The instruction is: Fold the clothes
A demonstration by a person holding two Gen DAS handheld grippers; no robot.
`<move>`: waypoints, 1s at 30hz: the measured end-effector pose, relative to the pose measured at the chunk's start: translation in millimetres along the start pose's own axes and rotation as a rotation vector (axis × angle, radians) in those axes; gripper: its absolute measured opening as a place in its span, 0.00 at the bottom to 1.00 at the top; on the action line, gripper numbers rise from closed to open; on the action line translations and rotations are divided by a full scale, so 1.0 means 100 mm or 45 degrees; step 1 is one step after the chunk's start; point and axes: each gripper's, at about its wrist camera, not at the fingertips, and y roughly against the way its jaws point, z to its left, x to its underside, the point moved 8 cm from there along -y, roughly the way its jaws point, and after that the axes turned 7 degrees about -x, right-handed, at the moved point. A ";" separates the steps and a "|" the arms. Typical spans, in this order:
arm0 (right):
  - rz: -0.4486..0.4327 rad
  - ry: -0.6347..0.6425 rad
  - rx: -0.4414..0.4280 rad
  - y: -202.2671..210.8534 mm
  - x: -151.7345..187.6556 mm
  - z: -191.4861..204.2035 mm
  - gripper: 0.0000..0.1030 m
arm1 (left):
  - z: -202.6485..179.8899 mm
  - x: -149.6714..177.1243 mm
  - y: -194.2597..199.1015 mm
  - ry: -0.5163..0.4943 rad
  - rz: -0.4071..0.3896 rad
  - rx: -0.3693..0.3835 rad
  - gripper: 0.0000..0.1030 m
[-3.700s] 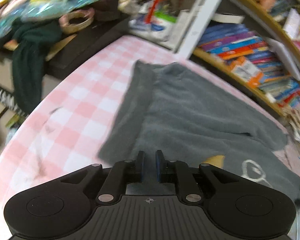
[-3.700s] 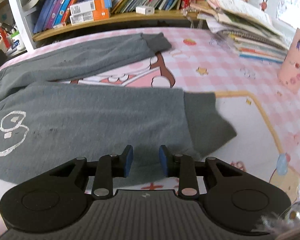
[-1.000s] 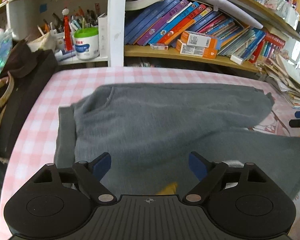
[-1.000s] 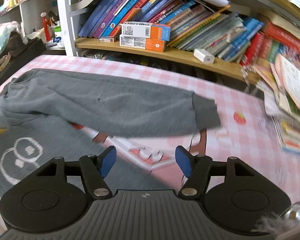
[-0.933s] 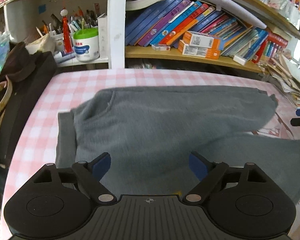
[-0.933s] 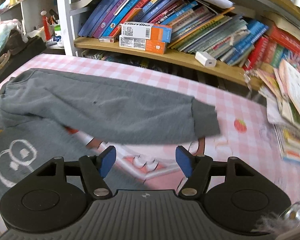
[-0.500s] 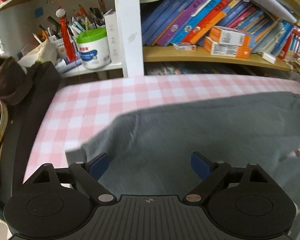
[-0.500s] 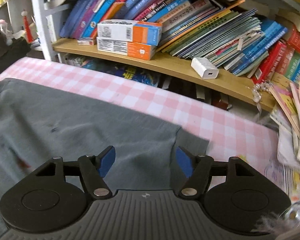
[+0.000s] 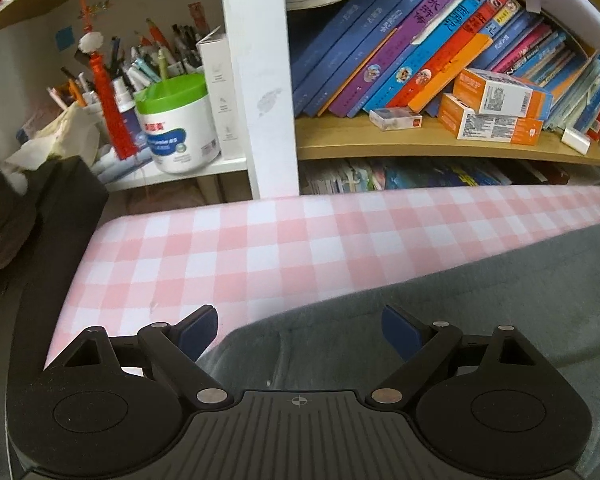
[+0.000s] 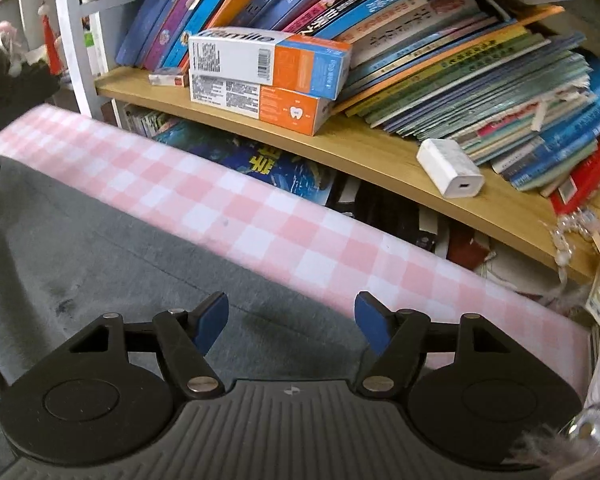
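A grey garment point(image 9: 480, 300) lies flat on the pink-and-white checked table point(image 9: 260, 248). My left gripper point(image 9: 300, 330) is open and empty, low over the garment's far left corner, its jaws spread wide across the cloth edge. In the right wrist view the same grey garment point(image 10: 100, 264) runs along the table's back edge point(image 10: 300, 240). My right gripper point(image 10: 292, 318) is open and empty, low over the garment's far right end, with the cloth between its fingers.
A bookshelf point(image 9: 440, 148) with leaning books and orange boxes point(image 9: 492, 108) stands right behind the table. A green-lidded tub point(image 9: 176, 124) and pens sit at the left. A white charger point(image 10: 450, 168) lies on the shelf. A dark bag point(image 9: 28, 232) is at the table's left end.
Both grippers, shut 3.7 s ago, have opened, and have moved forward and down to the garment's far edge. The far edge and the shelf now fill both views.
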 end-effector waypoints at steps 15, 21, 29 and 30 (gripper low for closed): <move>0.058 -0.022 -0.030 -0.20 0.09 -0.19 0.65 | 0.04 0.07 -0.28 -0.076 0.098 0.059 0.89; 0.092 -0.010 -0.036 -0.17 0.15 -0.28 0.64 | 0.07 0.09 -0.31 -0.100 0.124 0.112 0.89; 0.109 -0.076 -0.080 -0.12 0.25 -0.40 0.58 | 0.12 0.10 -0.34 -0.043 0.132 0.162 0.90; 0.107 -0.085 -0.096 -0.12 0.25 -0.39 0.54 | 0.12 0.09 -0.32 -0.046 0.131 0.172 0.88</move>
